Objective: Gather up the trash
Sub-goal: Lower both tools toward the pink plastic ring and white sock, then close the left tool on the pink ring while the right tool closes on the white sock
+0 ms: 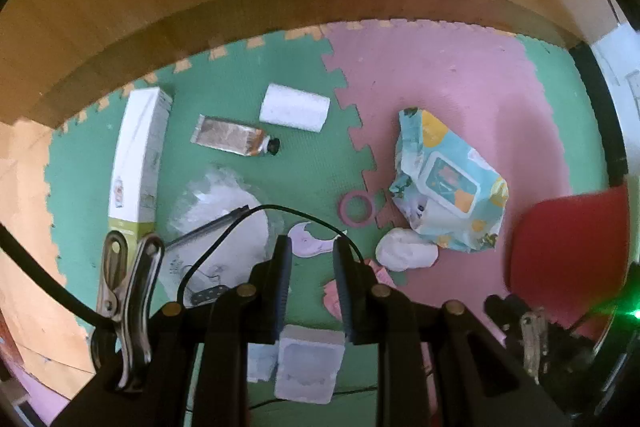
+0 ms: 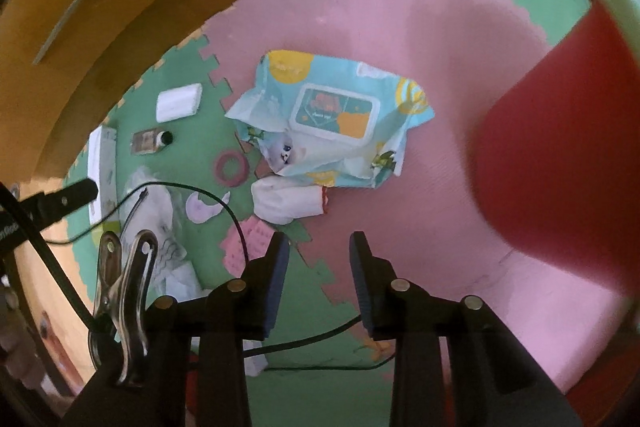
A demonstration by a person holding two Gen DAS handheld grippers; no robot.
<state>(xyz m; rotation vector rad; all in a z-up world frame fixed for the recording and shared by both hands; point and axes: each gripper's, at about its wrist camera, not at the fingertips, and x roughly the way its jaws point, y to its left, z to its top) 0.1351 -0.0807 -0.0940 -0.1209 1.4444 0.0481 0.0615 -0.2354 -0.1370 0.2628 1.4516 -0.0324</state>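
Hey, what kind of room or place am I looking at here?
Probably the floor of a home, maybe a child's play corner: green and pink foam puzzle mats laid on a wooden floor, with a pack of baby wipes among the litter.

left tongs (image 1: 310,247), right tongs (image 2: 320,243) (both agape, empty)

**Print on the litter — none of it readable**

No word, brand or number can be made out in either view. The wet-wipes pack (image 2: 332,119) has lettering on its lid label and at its top corners, all blurred. The long white box (image 1: 138,155) bears a small red-and-white emblem and faint print along its side, too soft to read. The crumpled white wrapper (image 1: 208,259) shows dark marks — illegible. At the far left edge of the right wrist view, a black strap (image 2: 8,231) bears pale letters, cut off and unreadable.
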